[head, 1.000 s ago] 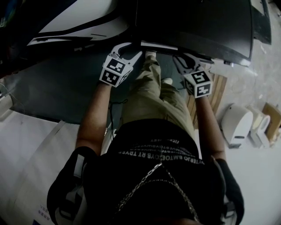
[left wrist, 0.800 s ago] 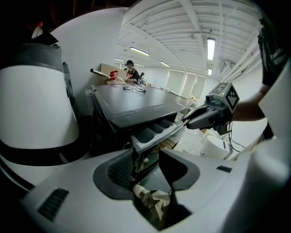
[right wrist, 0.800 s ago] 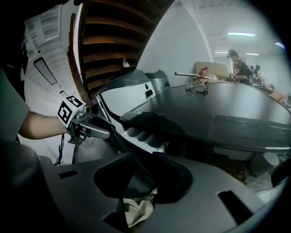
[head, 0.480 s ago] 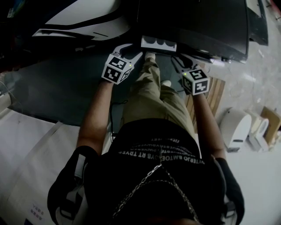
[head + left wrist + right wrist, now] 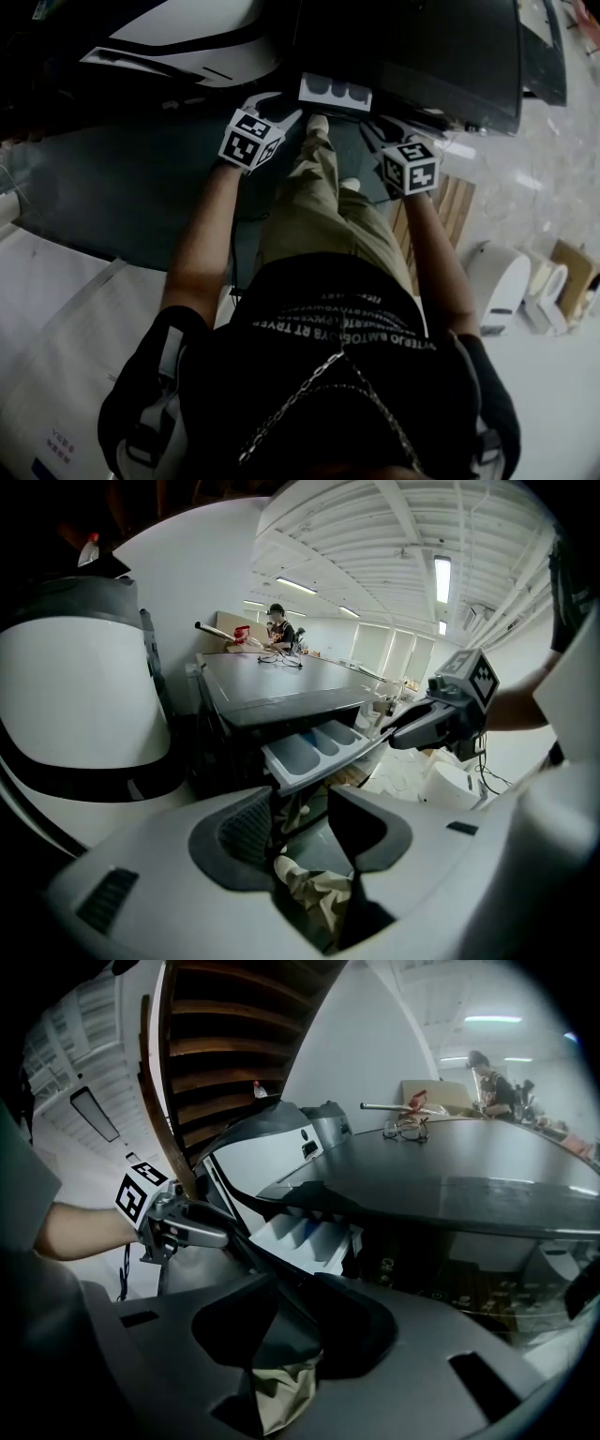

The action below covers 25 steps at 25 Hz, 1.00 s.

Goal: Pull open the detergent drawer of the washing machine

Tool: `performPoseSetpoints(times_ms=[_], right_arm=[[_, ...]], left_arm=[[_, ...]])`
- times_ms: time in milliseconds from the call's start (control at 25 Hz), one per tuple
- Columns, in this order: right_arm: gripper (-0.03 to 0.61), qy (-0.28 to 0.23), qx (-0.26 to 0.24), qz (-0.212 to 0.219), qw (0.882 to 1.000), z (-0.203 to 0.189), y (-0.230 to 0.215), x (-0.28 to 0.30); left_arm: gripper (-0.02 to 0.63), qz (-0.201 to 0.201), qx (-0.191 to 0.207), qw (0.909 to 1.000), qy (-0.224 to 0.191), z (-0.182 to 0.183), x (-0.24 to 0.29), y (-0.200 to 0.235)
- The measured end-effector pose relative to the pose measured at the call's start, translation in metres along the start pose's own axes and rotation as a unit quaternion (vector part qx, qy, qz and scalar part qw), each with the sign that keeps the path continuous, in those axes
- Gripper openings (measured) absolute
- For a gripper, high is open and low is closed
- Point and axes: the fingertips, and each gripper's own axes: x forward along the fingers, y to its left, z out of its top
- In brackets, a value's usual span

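Drawer's come out a fair bit since a second ago. Back then only a thin pale sliver showed under the machine's top edge; now the detergent drawer [image 5: 335,91] sticks out of the washing machine [image 5: 422,47] far enough to see its three compartments from above. Both hands have shifted a little towards 12 o'clock in the head view.

Drawer is at 12 o'clock from the person, right above their trouser leg [image 5: 323,202] and a pale shoe [image 5: 320,119].

Left gripper [image 5: 281,106] sits at roughly 8 o'clock of the drawer, by its left corner. In its own view the jaws stand apart with nothing pinched. Only the trouser fabric shows through the gap, and the drawer corner sits just past the tips.

Right gripper [image 5: 377,127] is at about 4 o'clock of the drawer, at the right end of the dark front panel. Its jaws have just been opening and are apart now. The dark front strip seems to run down into the gap between them, but it's murky in there, so I can't swear it touches either pad. Doesn't look clamped anyway.

Over at 10 o'clock there's a rounded white machine [image 5: 178,42] with a black band, next to the washer.
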Motion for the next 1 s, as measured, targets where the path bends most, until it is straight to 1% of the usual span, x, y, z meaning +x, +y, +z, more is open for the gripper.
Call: performPoseSetpoints(times_ms=[120, 360, 560, 840, 1000], right_arm=[[0.109, 0.005, -0.006, -0.001, 1.000, -0.001, -0.001, 0.000], [0.109, 0.016, -0.003, 0.009, 1.000, -0.003, 0.002, -0.002], [0.109, 0.013, -0.002, 0.014, 1.000, -0.004, 0.003, -0.003], [0.110, 0.013, 0.014, 0.022, 1.000, -0.007, 0.007, -0.005], [0.112, 0.014, 0.019, 0.020, 1.000, -0.005, 0.009, -0.007]], left_arm=[[0.173, 0.003, -0.007, 1.0000, 0.000, 0.000, -0.001, 0.000], [0.173, 0.010, -0.011, 0.9999, 0.000, -0.002, -0.002, -0.002], [0.173, 0.012, -0.016, 0.9998, 0.001, -0.004, -0.003, -0.005], [0.173, 0.017, -0.019, 0.9997, 0.000, -0.005, -0.004, -0.006], [0.173, 0.014, -0.021, 0.9996, 0.009, -0.008, -0.006, -0.009]])
